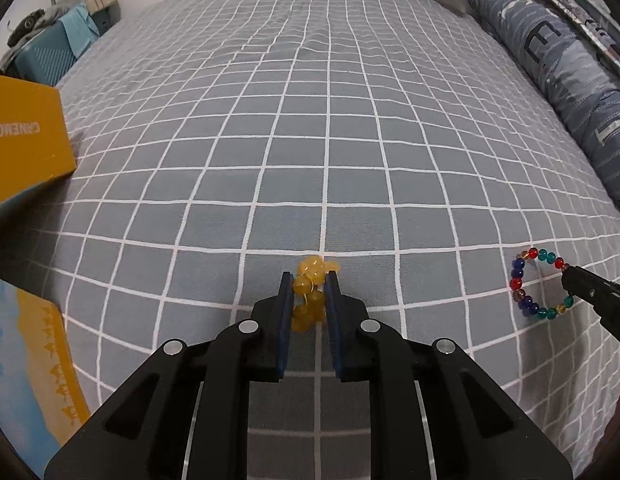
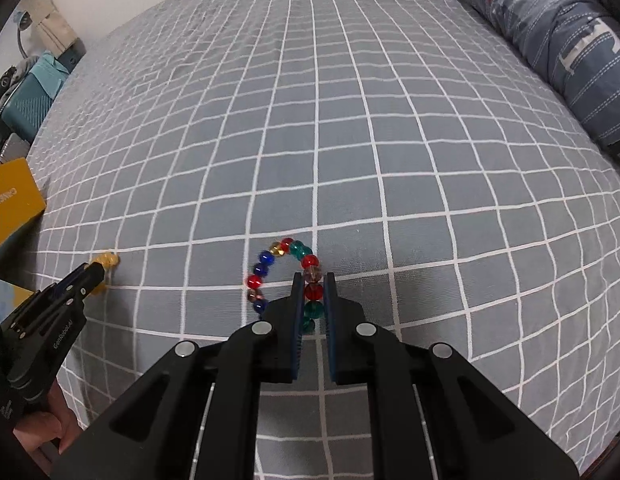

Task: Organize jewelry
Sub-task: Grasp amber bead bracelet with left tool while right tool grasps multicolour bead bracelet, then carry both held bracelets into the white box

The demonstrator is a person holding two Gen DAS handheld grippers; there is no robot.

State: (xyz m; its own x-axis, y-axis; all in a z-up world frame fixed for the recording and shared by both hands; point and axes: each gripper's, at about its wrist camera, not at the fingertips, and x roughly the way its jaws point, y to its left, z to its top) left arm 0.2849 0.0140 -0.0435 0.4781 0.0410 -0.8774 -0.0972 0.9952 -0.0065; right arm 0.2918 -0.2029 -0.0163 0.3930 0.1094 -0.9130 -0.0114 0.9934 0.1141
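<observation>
A yellow bead bracelet lies bunched on the grey checked bedsheet. My left gripper is shut on it, with beads pressed between the blue pads. A multicoloured bead bracelet of red, blue, teal and amber beads lies on the sheet to the right. My right gripper is shut on its right side, with a red bead between the pads. The left wrist view shows that bracelet with the right gripper's tip on it. The right wrist view shows the left gripper on the yellow beads.
A yellow box sits on the sheet at the left, also in the right wrist view. A yellow and blue lid or card lies at the near left. A blue printed pillow runs along the right. Clutter stands beyond the bed's far left corner.
</observation>
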